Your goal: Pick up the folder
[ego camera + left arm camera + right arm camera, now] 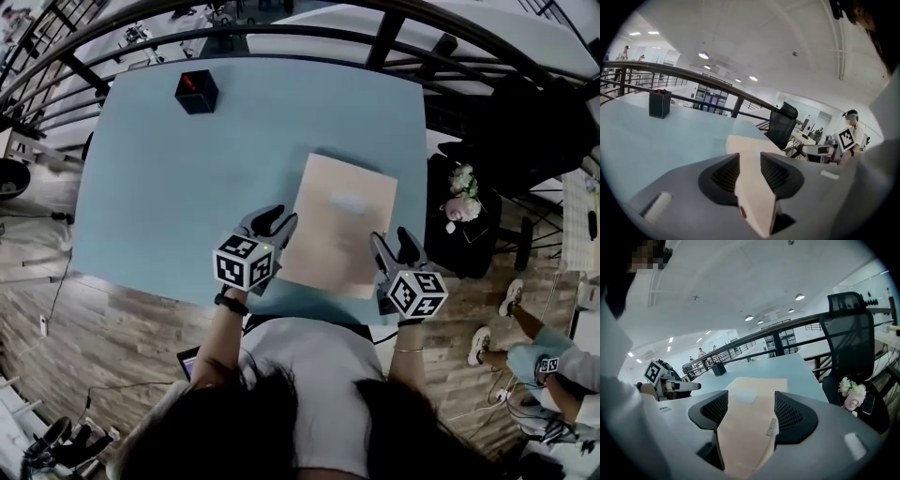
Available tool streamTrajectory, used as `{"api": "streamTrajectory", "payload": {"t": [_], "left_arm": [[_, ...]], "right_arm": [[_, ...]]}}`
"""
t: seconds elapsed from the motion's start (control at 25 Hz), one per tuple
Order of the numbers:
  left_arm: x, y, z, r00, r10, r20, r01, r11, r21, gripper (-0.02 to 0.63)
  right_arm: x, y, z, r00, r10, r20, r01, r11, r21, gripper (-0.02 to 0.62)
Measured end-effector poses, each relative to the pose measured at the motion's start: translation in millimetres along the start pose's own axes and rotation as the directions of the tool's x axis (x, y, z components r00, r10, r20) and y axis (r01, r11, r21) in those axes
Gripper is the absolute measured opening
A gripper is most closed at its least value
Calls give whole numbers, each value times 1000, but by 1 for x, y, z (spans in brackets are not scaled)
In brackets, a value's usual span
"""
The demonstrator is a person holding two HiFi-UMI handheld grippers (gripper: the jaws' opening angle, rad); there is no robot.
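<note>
The folder (337,220) lies flat on the pale blue surface (169,187), a tan rectangle close to the near edge and right in front of the person. They stand over it with a tool in each hand. The left tool (267,223) is at the folder's near left corner. Its jaws stand moderately apart and the tan card shows in the gap between them. I see nothing that says the pads are clamped on it. The right tool (394,236) is at the near right corner with its jaws spread wide. From its own view the folder's face fills the space between the pads, and both pads stand clear of it. Both tools point forward and slant down toward the surface. A small label sits on the folder's upper half, too blurred to read. At the far left of the surface there is a little black box (197,91) with something red in it, well apart from everything else. Off the right side, beyond the surface, a black mesh chair (848,333) stands beside a small bunch of pale flowers (462,178). A dark railing (281,33) curves round the far side.
</note>
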State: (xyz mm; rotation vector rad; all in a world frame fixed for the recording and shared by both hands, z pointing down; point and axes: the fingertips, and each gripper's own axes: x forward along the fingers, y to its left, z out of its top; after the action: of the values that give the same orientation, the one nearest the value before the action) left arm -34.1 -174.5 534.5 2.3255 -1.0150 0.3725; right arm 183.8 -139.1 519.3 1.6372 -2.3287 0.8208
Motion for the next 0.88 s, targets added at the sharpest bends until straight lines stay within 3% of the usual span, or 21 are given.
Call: {"api": "streamTrajectory", "payload": {"t": [0.52, 0.88], "left_arm": [[22, 18, -49, 990, -41, -137, 26, 994, -105, 146], [32, 26, -63, 986, -106, -129, 65, 956, -287, 146]], "right_arm": [[9, -23, -51, 996, -3, -84, 16, 989, 149, 284], [19, -25, -73, 991, 54, -126, -23, 971, 238, 284]]}}
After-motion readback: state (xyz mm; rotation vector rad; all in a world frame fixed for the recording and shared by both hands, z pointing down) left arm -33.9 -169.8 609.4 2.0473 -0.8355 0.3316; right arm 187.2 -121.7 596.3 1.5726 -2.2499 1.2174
